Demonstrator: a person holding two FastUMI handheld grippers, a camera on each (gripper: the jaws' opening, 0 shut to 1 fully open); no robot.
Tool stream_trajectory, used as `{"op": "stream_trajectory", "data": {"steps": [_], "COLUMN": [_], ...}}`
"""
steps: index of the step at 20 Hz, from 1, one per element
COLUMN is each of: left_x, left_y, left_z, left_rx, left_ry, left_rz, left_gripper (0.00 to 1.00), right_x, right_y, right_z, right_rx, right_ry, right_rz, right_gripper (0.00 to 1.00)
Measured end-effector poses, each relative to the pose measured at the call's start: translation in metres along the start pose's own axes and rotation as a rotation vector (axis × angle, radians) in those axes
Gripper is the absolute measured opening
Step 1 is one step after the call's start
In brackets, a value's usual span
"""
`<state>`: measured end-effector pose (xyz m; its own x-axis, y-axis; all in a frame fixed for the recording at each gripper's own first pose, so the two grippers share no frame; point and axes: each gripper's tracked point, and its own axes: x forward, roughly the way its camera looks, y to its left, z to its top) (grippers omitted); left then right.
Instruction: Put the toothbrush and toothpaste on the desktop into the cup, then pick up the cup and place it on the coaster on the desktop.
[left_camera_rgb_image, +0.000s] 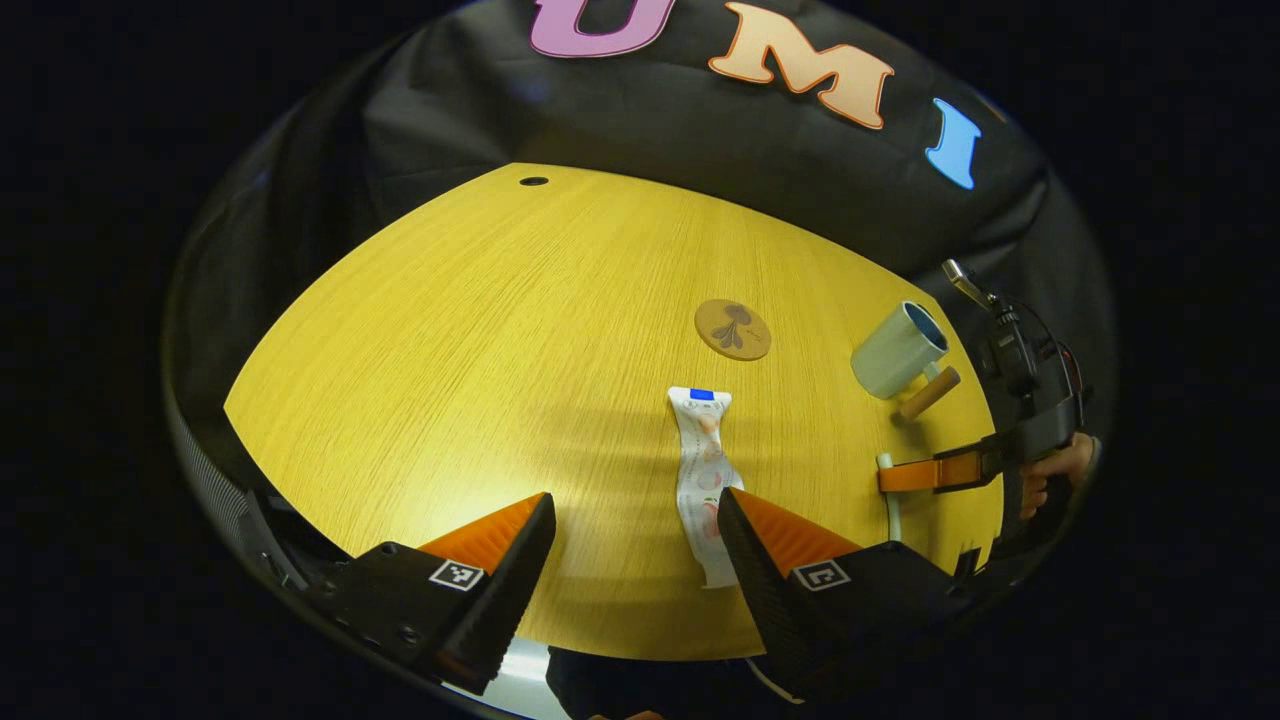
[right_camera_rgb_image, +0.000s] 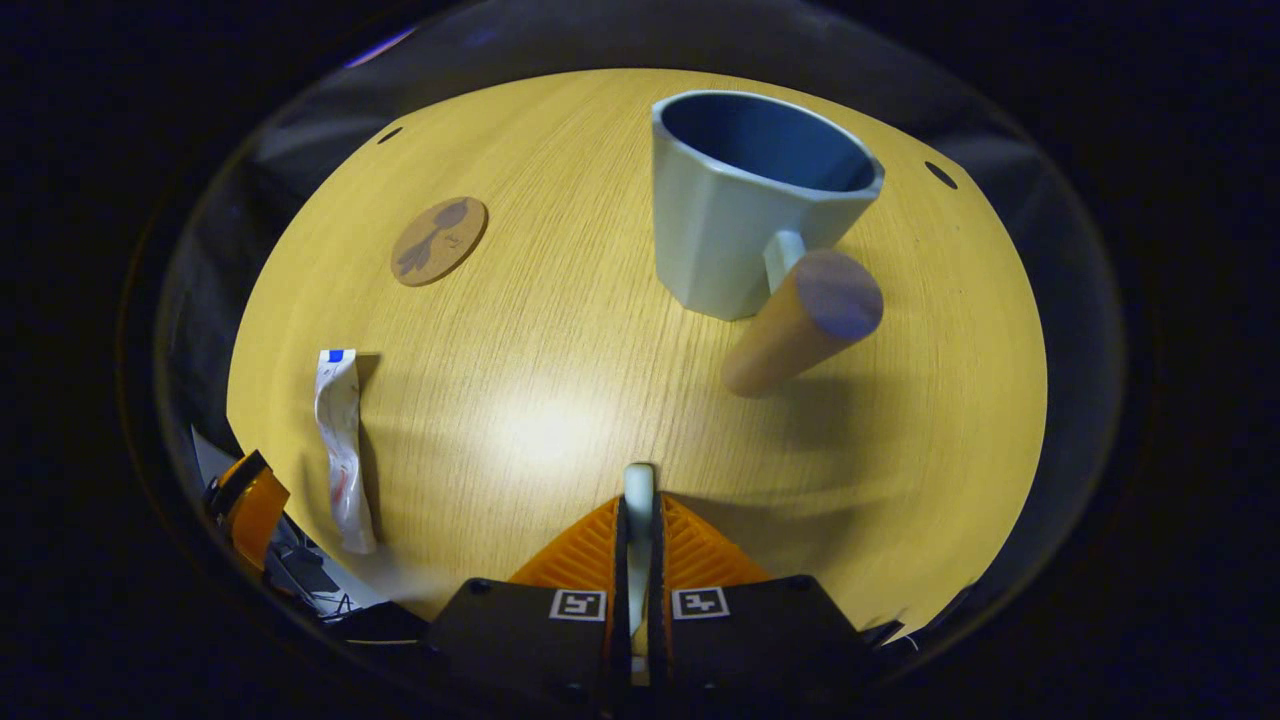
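Wood-grain desktop (right_camera_rgb_image: 560, 330), ribbed orange gripper (right_camera_rgb_image: 638, 520)

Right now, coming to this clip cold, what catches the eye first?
The pale blue cup with its wooden peg handle stands upright at the far right of the yellow desktop. The right gripper has its jaws closed on the white toothbrush. The toothpaste tube lies flat just ahead of the open left gripper, with the round coaster beyond.
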<state>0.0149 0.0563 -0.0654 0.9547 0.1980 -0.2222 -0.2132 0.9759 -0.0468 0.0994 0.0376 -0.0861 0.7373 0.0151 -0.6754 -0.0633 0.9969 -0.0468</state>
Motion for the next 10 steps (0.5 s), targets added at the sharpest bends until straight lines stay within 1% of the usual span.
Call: {"op": "stream_trajectory", "data": {"steps": [1, 4, 10], "left_x": [0.002, 0.009, 0.027], "left_y": [-0.002, -0.012, -0.031], "left_z": [0.000, -0.004, 0.006], "left_rx": [0.001, -0.005, 0.020], "left_ry": [0.011, 0.090, 0.177], "left_rz": [-0.005, -0.029, -0.024], "left_gripper": [0.95, 0.95, 0.95], "right_x": [0.000, 0.000, -0.005], "right_y": [0.000, 0.000, 0.000], "right_z": [-0.001, -0.001, 0.001], "right_rx": [0.004, 0.010, 0.083], "right_ry": [-0.003, -0.023, -0.072], "right_rz": [-0.002, -0.009, 0.008], "right_gripper": [0.07, 0.07, 0.07]}}
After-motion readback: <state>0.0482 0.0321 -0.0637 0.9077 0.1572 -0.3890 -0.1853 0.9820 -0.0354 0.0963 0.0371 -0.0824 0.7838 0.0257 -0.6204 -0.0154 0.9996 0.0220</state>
